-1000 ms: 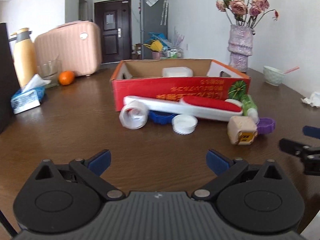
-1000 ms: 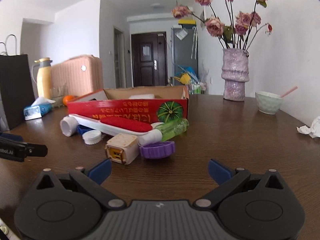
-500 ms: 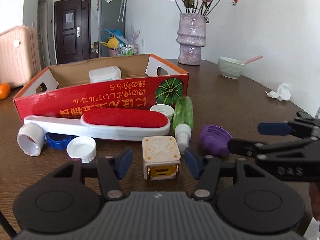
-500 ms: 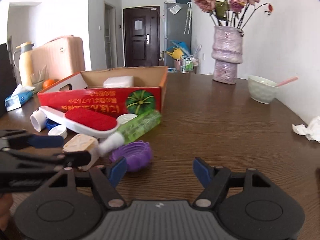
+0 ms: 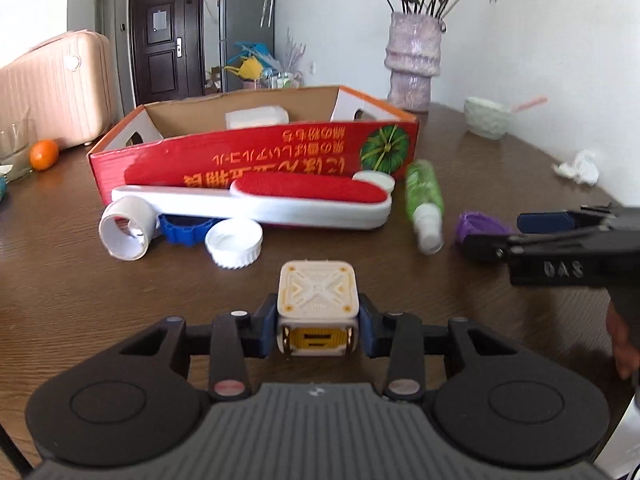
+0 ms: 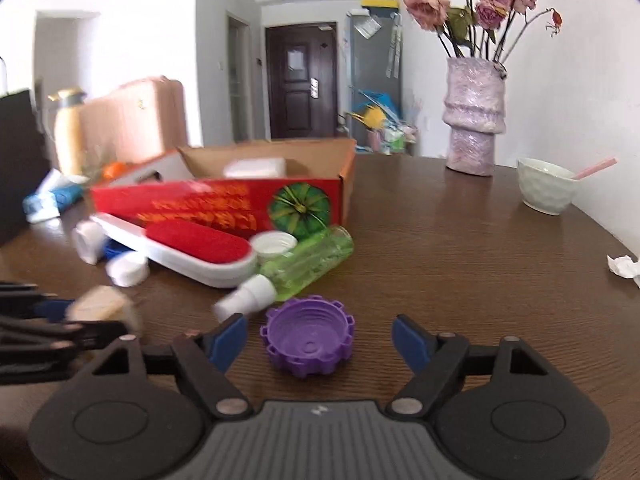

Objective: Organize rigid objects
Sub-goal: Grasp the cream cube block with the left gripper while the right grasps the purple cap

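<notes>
My left gripper (image 5: 318,330) is shut on a cream cube with a yellow face (image 5: 316,306), held just over the table. My right gripper (image 6: 320,338) is open, its fingers on either side of a purple cap (image 6: 307,336) that lies on the table. A red cardboard box (image 5: 256,152) stands behind, with a white block (image 5: 256,117) inside. In front of it lie a white lint brush with a red pad (image 5: 280,200), a green spray bottle (image 5: 424,200), a white tube (image 5: 124,232), a blue cap (image 5: 184,229) and white caps (image 5: 234,242).
A purple vase of roses (image 6: 474,116) and a pale bowl with a pink spoon (image 6: 548,190) stand at the back right. A crumpled tissue (image 5: 578,168) lies at the right edge. An orange (image 5: 43,154), a pink suitcase (image 5: 52,88) and a thermos (image 6: 68,128) are at the left.
My left gripper has closed on the cream cube and drawn it back from the pile. My right gripper has moved in around the purple cap, still open.
</notes>
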Tool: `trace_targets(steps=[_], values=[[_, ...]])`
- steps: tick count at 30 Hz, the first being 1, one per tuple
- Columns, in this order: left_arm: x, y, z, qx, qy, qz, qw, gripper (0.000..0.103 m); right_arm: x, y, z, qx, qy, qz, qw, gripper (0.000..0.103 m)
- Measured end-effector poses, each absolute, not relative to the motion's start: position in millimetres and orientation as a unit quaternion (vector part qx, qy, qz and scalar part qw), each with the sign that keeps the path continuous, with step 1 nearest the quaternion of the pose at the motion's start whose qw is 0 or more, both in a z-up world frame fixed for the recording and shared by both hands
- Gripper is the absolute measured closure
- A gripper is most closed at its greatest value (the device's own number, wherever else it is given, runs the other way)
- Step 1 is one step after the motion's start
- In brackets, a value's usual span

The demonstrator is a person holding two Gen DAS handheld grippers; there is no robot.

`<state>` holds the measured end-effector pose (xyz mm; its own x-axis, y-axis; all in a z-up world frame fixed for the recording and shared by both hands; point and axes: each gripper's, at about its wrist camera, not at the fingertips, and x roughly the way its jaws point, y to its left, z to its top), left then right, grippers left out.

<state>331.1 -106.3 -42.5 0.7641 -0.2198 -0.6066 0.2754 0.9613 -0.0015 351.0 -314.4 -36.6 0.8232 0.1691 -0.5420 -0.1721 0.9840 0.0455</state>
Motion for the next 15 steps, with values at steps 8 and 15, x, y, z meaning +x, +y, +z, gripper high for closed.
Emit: trace_targets(steps=[8, 15], values=[[320, -108, -35, 0.057, 0.302, -0.116, 0.944, 0.064, 356, -317, -37, 0.011, 0.295, 0.082, 0.952, 0.05], [264, -84, -4, 0.057, 0.262, -0.09, 0.959, 0.064, 309, -319, -20, 0.003, 0.257, 0.076, 0.963, 0.051]])
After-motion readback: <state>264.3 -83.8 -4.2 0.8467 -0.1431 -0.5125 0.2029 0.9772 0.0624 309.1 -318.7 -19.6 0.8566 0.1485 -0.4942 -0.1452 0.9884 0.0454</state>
